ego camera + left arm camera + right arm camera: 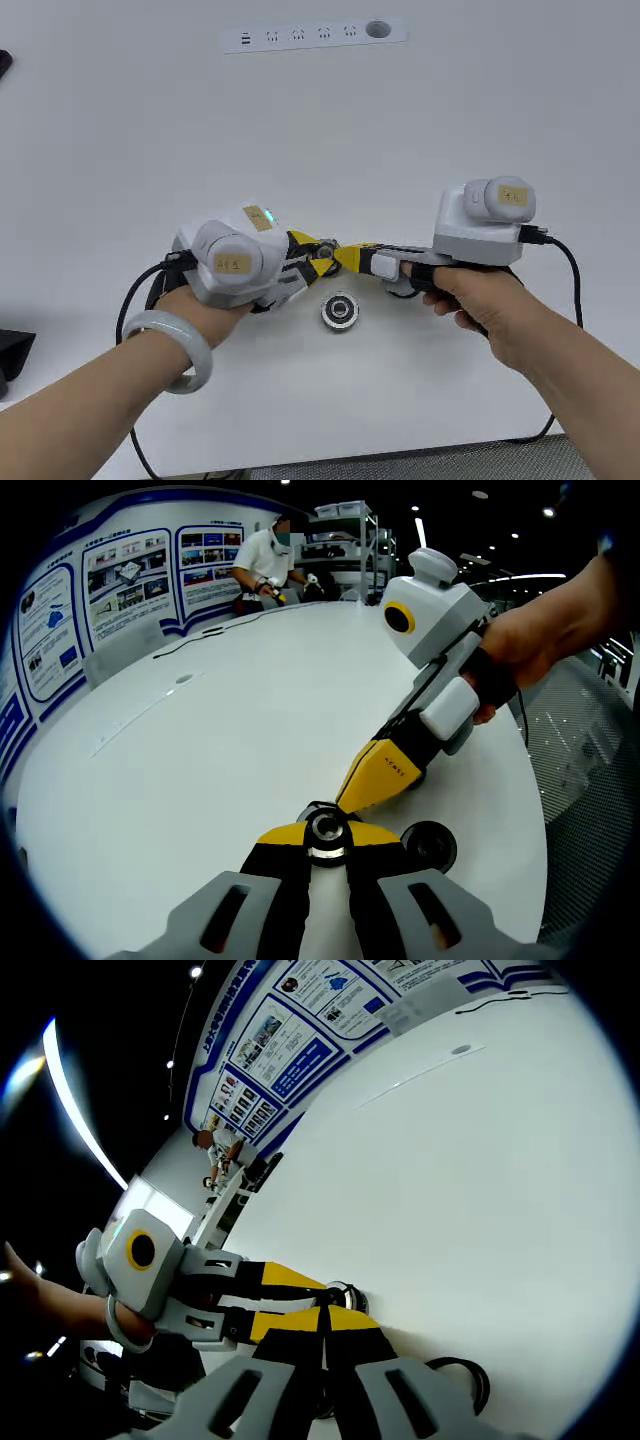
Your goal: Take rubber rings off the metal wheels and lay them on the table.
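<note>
Above the white table (pixel 330 150), my two grippers meet tip to tip. My left gripper (pixel 318 254) (pixel 322 838) is shut on a small metal wheel (pixel 326 830) with a black rubber ring around it. My right gripper (pixel 345 257) (pixel 322 1312) comes in from the right with its yellow jaws pressed together at that wheel's rim (pixel 342 1294), on the rubber ring. Below the grippers, a second metal wheel (pixel 340 311) (pixel 428 846) with its black ring lies flat on the table.
A white power strip (pixel 312 35) lies at the table's far side. Black cables (pixel 560 300) trail from both grippers. A dark object (pixel 12 352) sits at the left edge. The table's front edge (pixel 400 455) runs close to the person. A person (pixel 265 555) stands far off.
</note>
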{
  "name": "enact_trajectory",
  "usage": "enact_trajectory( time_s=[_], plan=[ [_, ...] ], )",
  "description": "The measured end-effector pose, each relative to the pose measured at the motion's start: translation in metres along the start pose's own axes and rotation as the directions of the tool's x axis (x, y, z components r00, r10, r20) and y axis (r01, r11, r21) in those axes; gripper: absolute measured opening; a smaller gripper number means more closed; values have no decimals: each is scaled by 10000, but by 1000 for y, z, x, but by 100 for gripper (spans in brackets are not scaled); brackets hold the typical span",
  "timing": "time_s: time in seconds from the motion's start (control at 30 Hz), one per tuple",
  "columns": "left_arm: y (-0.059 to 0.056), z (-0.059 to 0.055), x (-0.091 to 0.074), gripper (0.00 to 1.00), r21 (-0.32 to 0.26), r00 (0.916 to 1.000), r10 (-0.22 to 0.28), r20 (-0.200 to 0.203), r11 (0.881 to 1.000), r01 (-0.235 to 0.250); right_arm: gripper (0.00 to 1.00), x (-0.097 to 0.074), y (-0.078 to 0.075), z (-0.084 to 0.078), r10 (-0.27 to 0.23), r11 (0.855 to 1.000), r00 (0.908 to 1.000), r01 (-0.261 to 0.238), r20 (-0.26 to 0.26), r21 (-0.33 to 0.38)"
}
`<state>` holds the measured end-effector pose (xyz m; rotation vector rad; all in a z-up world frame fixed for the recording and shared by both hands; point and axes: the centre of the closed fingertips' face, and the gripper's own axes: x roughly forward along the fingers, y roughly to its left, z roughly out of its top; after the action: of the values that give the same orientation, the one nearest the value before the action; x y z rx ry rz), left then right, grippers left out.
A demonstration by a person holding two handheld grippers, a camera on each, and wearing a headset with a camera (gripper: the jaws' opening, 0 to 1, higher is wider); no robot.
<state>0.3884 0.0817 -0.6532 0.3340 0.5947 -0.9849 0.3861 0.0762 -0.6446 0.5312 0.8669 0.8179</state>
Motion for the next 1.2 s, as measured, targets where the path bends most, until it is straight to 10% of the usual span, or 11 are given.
enact_trajectory(
  time_s=[0.73,1.2],
  plan=[
    [0,0,0,13,99,10000,-33,-31,9999,33,2,-2,14,9,644,9975,9970,-657,438,270],
    [-1,1,0,14,310,10000,-69,0,9995,69,2,-1,2,7,-17,9998,9996,12,269,173]
  ],
)
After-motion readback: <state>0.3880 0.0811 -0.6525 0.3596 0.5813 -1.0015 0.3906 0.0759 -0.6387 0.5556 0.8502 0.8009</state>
